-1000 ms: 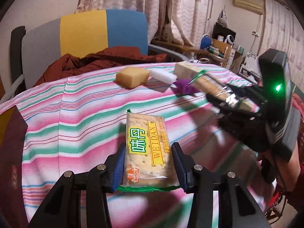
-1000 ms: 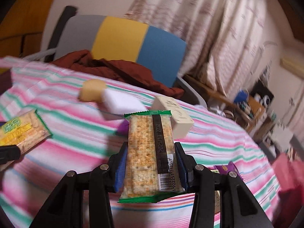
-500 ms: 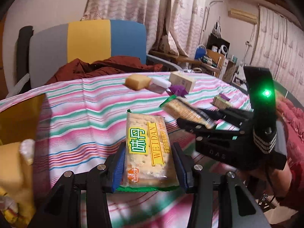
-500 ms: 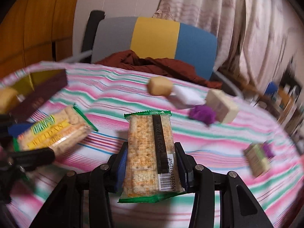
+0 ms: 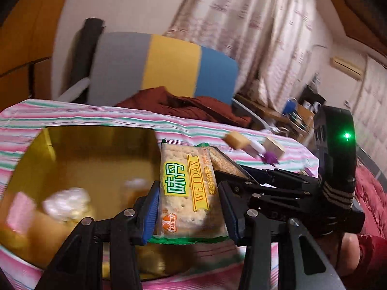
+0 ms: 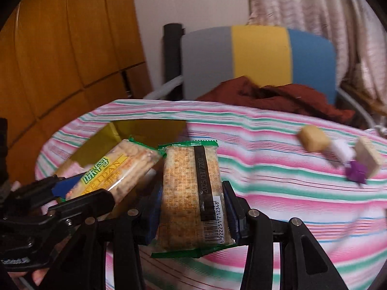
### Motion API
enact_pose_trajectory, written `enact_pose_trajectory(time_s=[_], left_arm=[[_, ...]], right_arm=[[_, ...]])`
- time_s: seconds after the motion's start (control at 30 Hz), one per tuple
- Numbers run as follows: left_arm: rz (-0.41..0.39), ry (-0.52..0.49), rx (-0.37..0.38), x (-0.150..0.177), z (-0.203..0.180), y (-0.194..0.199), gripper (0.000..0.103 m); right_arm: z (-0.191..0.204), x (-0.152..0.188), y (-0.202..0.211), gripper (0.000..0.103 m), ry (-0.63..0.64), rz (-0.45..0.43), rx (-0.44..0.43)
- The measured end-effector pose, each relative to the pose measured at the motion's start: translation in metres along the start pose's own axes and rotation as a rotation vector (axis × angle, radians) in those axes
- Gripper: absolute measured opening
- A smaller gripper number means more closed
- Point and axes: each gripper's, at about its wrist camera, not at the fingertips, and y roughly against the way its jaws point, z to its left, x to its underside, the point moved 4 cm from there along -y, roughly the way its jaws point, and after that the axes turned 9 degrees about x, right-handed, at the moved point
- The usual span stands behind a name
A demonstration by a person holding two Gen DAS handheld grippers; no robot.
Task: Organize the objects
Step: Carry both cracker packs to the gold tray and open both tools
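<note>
The left tool is clamped on a label-up cracker packet; the right tool is clamped on a barcode-up cracker packet. Both hang by the gold box near the tabletop's left edge; small blocks lie farther right.

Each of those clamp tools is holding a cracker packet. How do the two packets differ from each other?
The left packet shows its printed front, a yellow and green label reading WEIDAN; the right packet shows its back, with a dark seam strip, a date and a barcode. Seen from the right camera, the left packet tilts sideways above the gold box, while the right packet stands straight over the striped cloth. Both are clear, green-edged cracker packs, pinched by their long sides between blue-padded fingers.
</note>
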Motion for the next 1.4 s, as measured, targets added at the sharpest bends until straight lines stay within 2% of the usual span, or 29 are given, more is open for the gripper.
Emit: enact_pose_trajectory(time_s=[0.2, 0.33, 0.6, 0.7, 0.8, 0.87, 0.93, 1.07, 1.23, 1.4], left_arm=[[0.02, 0.06, -0.069, -0.015, 0.061, 0.015, 0.047], [0.061, 0.127, -0.117, -0.019, 0.11, 0.015, 0.047], [0.12, 0.194, -0.202, -0.017, 0.177, 0.008, 0.047], [0.077, 0.243, -0.197, -0.017, 0.188, 0.018, 0.047], [0.006, 0.267, -0.222, -0.016, 0.189, 0.036, 0.05], [-0.024, 0.284, -0.253, -0.017, 0.189, 0.045, 0.055], [-0.044, 0.302, -0.256, -0.014, 0.189, 0.052, 0.055], [-0.104, 0.331, -0.278, -0.012, 0.187, 0.069, 0.058], [-0.13, 0.368, -0.282, -0.009, 0.179, 0.072, 0.059], [-0.121, 0.333, -0.269, -0.006, 0.154, 0.068, 0.059]], right_arm=[[0.053, -0.031, -0.037, 0.047, 0.02, 0.114, -0.112], [0.082, -0.046, -0.067, 0.047, 0.068, 0.179, -0.117], [0.115, -0.064, -0.127, 0.047, -0.008, 0.332, -0.158], [0.124, -0.067, -0.14, 0.047, -0.059, 0.37, -0.181], [0.139, -0.076, -0.149, 0.051, -0.089, 0.36, -0.211], [0.148, -0.081, -0.155, 0.065, -0.135, 0.36, -0.275], [0.153, -0.082, -0.156, 0.073, -0.138, 0.361, -0.268], [0.154, -0.079, -0.142, 0.073, -0.125, 0.347, -0.293], [0.143, -0.075, -0.112, 0.074, -0.112, 0.294, -0.297], [0.128, -0.073, -0.076, 0.083, -0.068, 0.209, -0.257]])
